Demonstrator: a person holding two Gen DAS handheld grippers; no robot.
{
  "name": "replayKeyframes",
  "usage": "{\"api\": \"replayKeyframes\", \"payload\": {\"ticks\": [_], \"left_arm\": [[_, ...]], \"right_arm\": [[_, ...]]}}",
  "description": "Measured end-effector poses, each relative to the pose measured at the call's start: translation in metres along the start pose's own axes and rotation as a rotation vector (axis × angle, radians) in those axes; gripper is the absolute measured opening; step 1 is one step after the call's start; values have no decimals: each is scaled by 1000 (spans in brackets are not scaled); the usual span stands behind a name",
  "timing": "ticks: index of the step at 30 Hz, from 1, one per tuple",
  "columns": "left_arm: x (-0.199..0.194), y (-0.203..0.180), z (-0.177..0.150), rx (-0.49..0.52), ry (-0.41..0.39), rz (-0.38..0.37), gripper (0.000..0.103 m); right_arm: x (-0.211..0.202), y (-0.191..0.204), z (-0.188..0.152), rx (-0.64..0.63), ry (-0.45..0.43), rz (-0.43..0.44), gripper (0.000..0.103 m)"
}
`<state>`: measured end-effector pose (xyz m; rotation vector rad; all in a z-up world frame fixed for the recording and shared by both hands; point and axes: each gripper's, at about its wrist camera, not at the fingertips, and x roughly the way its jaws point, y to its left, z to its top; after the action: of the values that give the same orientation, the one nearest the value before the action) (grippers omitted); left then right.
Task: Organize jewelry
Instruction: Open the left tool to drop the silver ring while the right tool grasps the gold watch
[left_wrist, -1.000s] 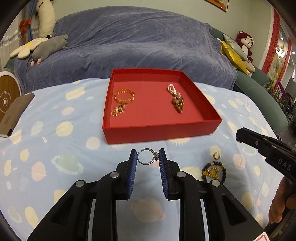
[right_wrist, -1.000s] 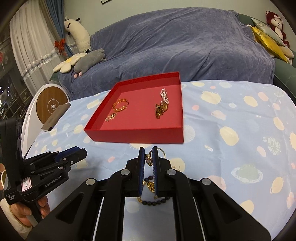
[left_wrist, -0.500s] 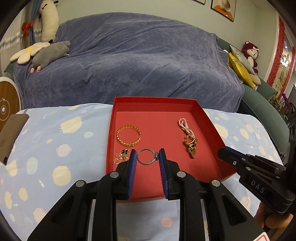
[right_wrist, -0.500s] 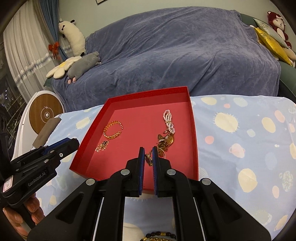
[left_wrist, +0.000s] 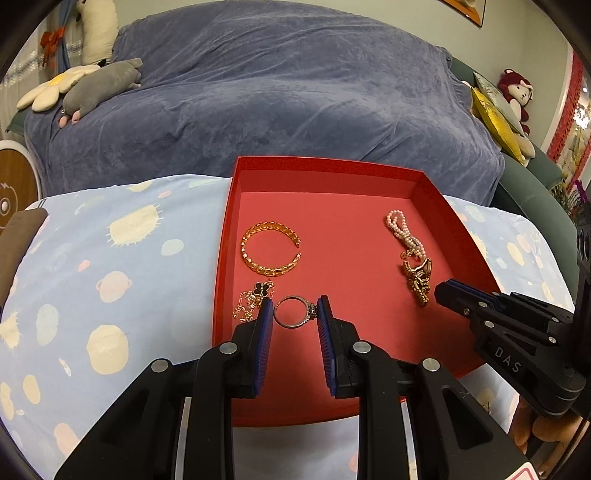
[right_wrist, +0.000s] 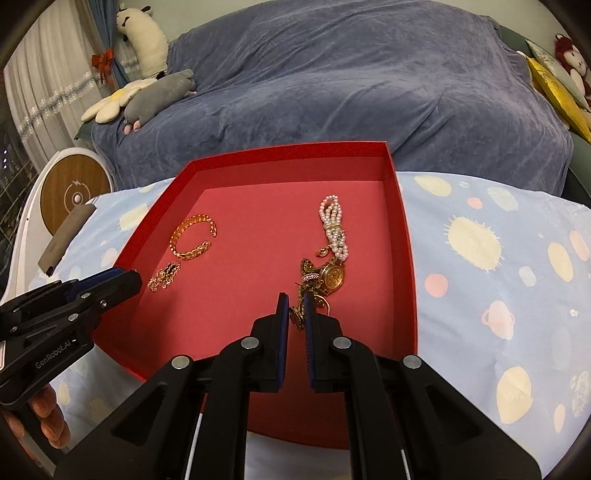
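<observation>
Gleaming silver ring (left_wrist: 294, 312), stone-set

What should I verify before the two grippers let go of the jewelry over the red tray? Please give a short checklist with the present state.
1. Left gripper grips the silver ring with a small setting: ok, ring sits between both blue fingers.
2. Right gripper grips a small gold ornament: ok, pinched.
3. Both grippers are above the shallow red cardboard tray: ok.
4. Bare tray floor under the ring: ok, red floor shows through it.
5. Landing spot of the ornament is clear of the gold watch and pearl strand pile: not ok, pile is very near.
6. Height above the floor: cannot tell.
</observation>
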<state>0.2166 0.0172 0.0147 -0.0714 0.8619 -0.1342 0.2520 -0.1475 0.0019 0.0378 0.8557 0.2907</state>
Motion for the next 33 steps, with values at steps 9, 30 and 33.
{"api": "replayKeyframes", "payload": {"ticks": [9,30,33], "left_arm": [[11,5,-1,-16,25,5,21],[8,4,-1,-35,27,-14,22],[8,1,-2,-17,24,1,22]], "right_arm": [[20,20,8,-113,10,-12,12],[-4,-6,14,-38,-10,-82,0],[3,-6,17,-48,20,-77,0]]}}
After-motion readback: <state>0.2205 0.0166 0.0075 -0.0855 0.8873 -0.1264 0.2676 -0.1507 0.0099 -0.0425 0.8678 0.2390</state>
